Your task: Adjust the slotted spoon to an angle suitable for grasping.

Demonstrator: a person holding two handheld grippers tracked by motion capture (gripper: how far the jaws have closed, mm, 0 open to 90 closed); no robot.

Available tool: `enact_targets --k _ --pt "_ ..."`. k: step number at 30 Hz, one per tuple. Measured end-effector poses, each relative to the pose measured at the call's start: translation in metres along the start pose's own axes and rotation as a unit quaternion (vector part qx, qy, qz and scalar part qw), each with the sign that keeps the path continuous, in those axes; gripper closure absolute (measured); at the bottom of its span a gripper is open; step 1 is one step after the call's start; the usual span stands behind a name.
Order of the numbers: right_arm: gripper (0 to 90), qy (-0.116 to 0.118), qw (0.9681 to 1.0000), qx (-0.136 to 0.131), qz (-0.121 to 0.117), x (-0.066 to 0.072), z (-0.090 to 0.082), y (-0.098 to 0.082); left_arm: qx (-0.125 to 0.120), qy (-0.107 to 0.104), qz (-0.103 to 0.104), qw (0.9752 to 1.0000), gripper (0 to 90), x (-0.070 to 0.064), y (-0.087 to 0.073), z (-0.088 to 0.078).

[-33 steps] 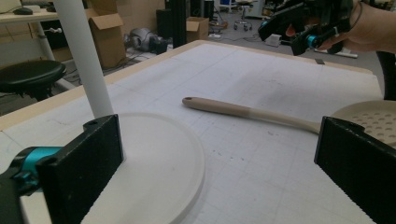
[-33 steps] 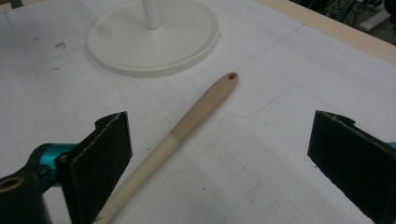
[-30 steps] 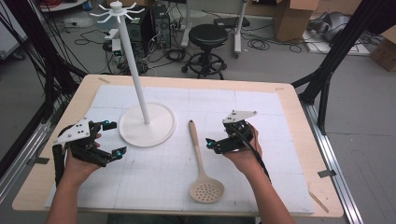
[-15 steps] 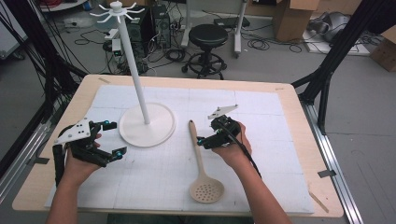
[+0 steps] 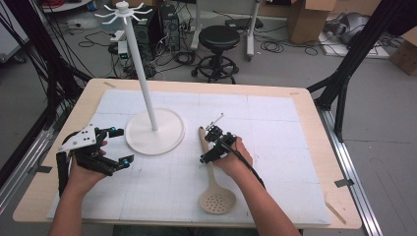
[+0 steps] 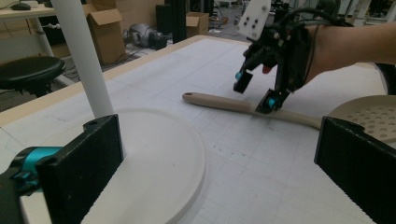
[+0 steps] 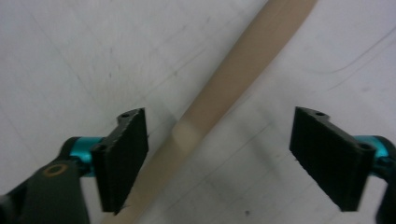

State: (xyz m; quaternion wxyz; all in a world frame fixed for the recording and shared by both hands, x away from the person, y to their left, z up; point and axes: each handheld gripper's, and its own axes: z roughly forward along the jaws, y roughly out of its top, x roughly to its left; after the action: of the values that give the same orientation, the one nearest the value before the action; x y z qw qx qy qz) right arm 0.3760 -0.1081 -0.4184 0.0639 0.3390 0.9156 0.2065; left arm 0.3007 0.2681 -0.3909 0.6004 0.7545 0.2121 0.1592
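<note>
The slotted spoon, lying flat on the worktop beside the stand, is straddled at its handle by the spread right claw, apparently just above it, so closing is called for next, while the left claw is held spread.

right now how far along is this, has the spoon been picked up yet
Not yet. The beige slotted plastic spoon lies flat on the white gridded mat. In hand: the right tongs are open, straddling its handle, about to close. The left tongs wait open beside the white hook stand. Gripping and lifting remain; hanging it on the stand seems likely.
</note>
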Motion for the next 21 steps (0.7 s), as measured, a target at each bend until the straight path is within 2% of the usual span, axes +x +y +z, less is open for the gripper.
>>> enact_targets --k 2,4,9,15,18,21 --pt "27.2 0.005 0.9998 0.016 -0.007 0.004 0.0064 -0.0001 -0.001 0.001 -0.002 1.0 1.6 0.0 -0.0003 0.0001" --pt "29.3 -0.003 0.9997 0.018 -0.016 0.0062 0.0065 0.0007 -0.001 0.001 -0.002 1.0 1.7 0.0002 -0.0004 0.0003" --pt "44.2 0.01 0.9994 0.016 -0.028 0.007 0.0029 0.0005 0.005 0.0 0.0 1.0 1.6 -0.0008 -0.0005 0.001" --pt "46.9 0.014 0.9996 0.018 -0.019 0.0058 0.0017 -0.0003 0.006 0.0 0.001 1.0 1.7 -0.0007 -0.0006 0.0012" --pt "54.2 0.013 0.9995 0.02 -0.022 0.0037 0.0004 -0.0011 0.006 0.0 0.0 1.0 1.6 -0.0002 -0.0008 0.0011" --pt "57.7 0.014 0.9994 0.023 -0.02 0.0018 -0.0009 -0.0022 0.008 0.0 0.0 1.0 1.7 -0.0004 -0.0009 0.0012"
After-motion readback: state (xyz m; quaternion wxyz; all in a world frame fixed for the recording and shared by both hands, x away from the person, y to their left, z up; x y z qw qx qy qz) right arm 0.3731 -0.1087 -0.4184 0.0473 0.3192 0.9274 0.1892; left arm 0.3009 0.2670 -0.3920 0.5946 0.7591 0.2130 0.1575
